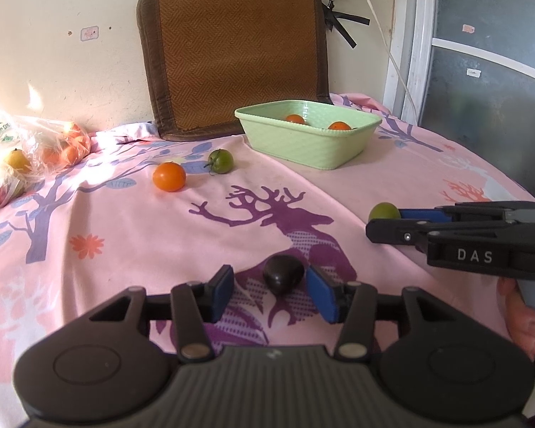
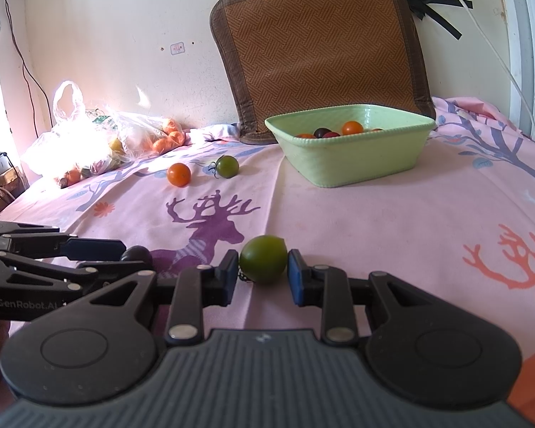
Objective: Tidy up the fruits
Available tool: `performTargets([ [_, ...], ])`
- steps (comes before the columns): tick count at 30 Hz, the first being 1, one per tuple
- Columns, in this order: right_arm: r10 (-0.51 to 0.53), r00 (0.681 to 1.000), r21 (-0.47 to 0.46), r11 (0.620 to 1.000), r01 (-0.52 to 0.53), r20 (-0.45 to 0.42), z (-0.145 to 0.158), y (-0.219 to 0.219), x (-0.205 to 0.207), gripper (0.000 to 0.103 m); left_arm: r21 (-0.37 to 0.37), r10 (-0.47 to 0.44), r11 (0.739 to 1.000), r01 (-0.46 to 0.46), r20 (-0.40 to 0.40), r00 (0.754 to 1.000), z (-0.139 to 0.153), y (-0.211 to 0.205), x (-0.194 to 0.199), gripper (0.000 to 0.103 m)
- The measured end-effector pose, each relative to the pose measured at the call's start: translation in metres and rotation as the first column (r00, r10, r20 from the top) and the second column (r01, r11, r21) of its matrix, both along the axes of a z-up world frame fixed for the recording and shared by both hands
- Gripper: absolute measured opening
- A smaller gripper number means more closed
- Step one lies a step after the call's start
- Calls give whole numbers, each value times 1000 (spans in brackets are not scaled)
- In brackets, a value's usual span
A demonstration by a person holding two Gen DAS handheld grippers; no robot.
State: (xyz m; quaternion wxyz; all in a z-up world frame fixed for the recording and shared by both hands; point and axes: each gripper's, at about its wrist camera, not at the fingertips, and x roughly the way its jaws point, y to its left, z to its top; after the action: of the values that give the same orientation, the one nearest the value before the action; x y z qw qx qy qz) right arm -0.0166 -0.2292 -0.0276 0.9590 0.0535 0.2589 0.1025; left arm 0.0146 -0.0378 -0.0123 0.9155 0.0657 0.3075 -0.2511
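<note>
A dark, nearly black fruit [image 1: 283,275] lies on the pink cloth between the pads of my left gripper [image 1: 269,274]. The jaws stand open, with a gap on the fruit's left side. My right gripper [image 2: 263,265] is shut on a green tomato [image 2: 264,258] that rests on the cloth. Each gripper shows in the other's view: the right gripper [image 1: 387,223] with its tomato [image 1: 384,211], the left gripper [image 2: 137,262] with the dark fruit [image 2: 136,254]. A light green basket [image 1: 303,146] [image 2: 353,157] at the back holds several small fruits. An orange tomato [image 1: 168,176] and another green one [image 1: 220,160] lie loose.
A plastic bag of fruit [image 1: 35,146] [image 2: 100,142] lies at the far left by the wall. A brown woven cushion [image 1: 235,53] leans on the wall behind the basket. The cloth drops off at the right. A person's fingers [image 1: 528,324] hold the right gripper.
</note>
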Motion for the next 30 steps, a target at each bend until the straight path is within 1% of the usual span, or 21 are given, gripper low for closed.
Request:
performTargets([
  [5,7,1000,2,1000,-7,5,1,0,-1,33,16,4,1000,-5,9,1000,-1,-3,0,43],
  [8,8,1000,1,1000,-8,6,1,0,-1,33,30,-15,999,14,19,1000,-1,-7,-2,31],
  [9,8,1000,0,1000,-8,7,0,0,-1,32,39,-28,999,27,26,999,-1,-10,-3,25],
  [11,8,1000,-2,1000,-8,8,0,1,-1,31,65,-31,998,28,42,999,-1,-14,-4,25],
  [14,4,1000,11,1000,-4,13,1,-2,-2,31,52,-34,998,32,37,999,3,-15,5,25],
  [17,-8,1000,47,999,7,21,6,-9,2,31,19,-41,999,40,38,998,16,-20,26,25],
  [18,-14,999,44,999,13,32,9,-12,5,31,3,-48,999,48,42,998,23,-24,34,25],
  [20,-36,997,26,999,34,68,19,-18,14,31,-18,-66,998,67,68,995,37,-36,53,25],
  [23,-71,990,27,997,69,119,36,-32,36,31,-20,-92,995,95,117,989,55,-62,84,26],
  [25,-91,985,20,996,90,147,44,-37,52,31,-25,-101,994,104,106,989,59,-79,108,26],
  [27,-100,981,-6,995,102,166,48,-40,70,32,-31,-104,994,107,81,991,58,-92,130,26],
  [30,-107,983,-41,993,114,150,43,-43,94,32,-19,-103,994,104,46,994,50,-108,156,26],
])
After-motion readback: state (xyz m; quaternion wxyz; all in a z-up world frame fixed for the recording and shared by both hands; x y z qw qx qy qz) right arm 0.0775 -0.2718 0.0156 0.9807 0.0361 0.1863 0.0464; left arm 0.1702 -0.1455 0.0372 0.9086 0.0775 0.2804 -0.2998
